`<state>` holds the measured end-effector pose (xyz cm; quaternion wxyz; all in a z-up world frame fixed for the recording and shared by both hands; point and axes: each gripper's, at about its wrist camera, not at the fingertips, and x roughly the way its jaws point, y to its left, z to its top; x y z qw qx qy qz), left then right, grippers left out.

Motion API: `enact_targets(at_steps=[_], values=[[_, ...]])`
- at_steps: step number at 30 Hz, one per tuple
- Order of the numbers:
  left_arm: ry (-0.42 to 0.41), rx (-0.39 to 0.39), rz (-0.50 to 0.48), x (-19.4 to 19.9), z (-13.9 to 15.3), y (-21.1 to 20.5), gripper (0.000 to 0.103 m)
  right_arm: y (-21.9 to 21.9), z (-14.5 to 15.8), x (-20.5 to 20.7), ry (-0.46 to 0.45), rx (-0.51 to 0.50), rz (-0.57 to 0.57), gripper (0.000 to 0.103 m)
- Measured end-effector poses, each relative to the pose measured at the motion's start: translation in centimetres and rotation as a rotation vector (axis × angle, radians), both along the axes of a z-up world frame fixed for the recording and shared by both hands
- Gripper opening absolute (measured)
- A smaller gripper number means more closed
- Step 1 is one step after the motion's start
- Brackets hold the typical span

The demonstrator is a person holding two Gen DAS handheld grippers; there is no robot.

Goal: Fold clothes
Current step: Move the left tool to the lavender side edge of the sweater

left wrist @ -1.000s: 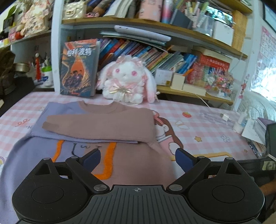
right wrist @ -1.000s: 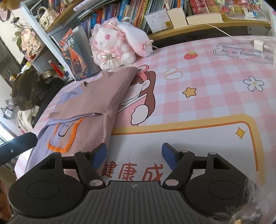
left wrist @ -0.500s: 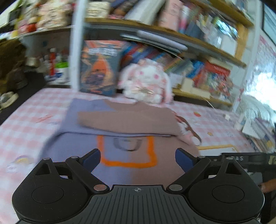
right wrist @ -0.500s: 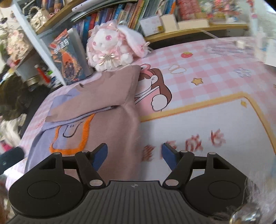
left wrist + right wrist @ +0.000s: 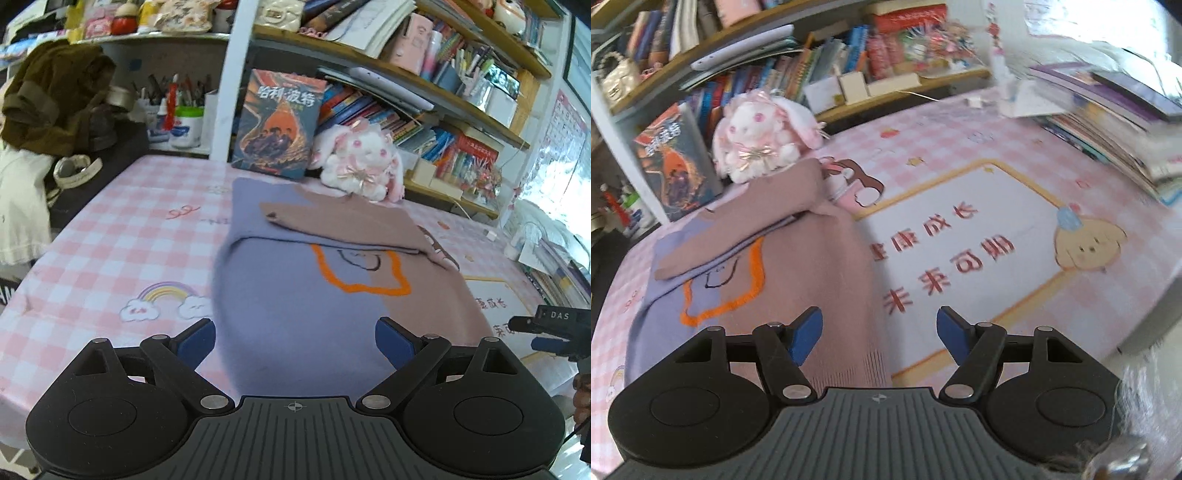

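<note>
**Blue pads apart over the half-folded sweater**

Blue-padded and spread wide, my left gripper (image 5: 294,341) hangs above the near hem of the sweater (image 5: 295,295) with nothing between its fingers; I see bare lilac knit in the gap and no pad touching cloth. My right gripper (image 5: 879,338) is likewise released, its jaws standing well apart. Its left pad (image 5: 805,334) sits over the mauve side edge of the sweater, its right pad over the printed tablecloth (image 5: 1015,229), and I cannot make out any contact with either.

Farther out, the sweater lies flat on the tablecloth, lilac on one half and mauve on the other, with an orange outline stitched across the chest. One mauve sleeve (image 5: 332,225) is folded across the upper body, its cuff ending on the lilac side.

Behind the collar a pink-and-white plush rabbit (image 5: 360,162) sits against the bookshelf (image 5: 424,74), just beside a standing book (image 5: 280,122) with an orange cover figure.

From the left wrist I alone get the rainbow-and-clouds print near the table edge, a brown garment (image 5: 55,96) heaped at the far left, and the tip of my other tool entering at the right edge. From the right wrist I alone get the large white panel with red characters and the cartoon face, plus a stack of books (image 5: 1115,122) along the table's right side.
</note>
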<state>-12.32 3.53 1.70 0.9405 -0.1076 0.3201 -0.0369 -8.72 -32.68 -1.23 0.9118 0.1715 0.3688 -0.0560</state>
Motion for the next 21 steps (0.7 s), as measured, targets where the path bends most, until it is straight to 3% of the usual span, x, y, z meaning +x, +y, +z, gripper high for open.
enact_targets(at_steps=[5,10,14,21], values=[[-0.011,-0.030,0.013,0.4,-0.4,1.3,0.095,0.1,0.3,-0.3,-0.023,0.006,-0.028,0.064],[-0.038,-0.014,0.025,1.3,-0.2,2.1,0.095,-0.2,-0.1,0.5,-0.038,0.032,-0.041,0.047],[-0.004,-0.023,0.046,1.7,-0.9,2.5,0.095,-0.3,-1.0,0.2,-0.041,0.058,-0.046,0.038],[0.045,-0.041,0.104,2.5,-0.8,2.2,0.095,-2.1,-0.8,0.2,-0.005,0.075,-0.022,0.038]])
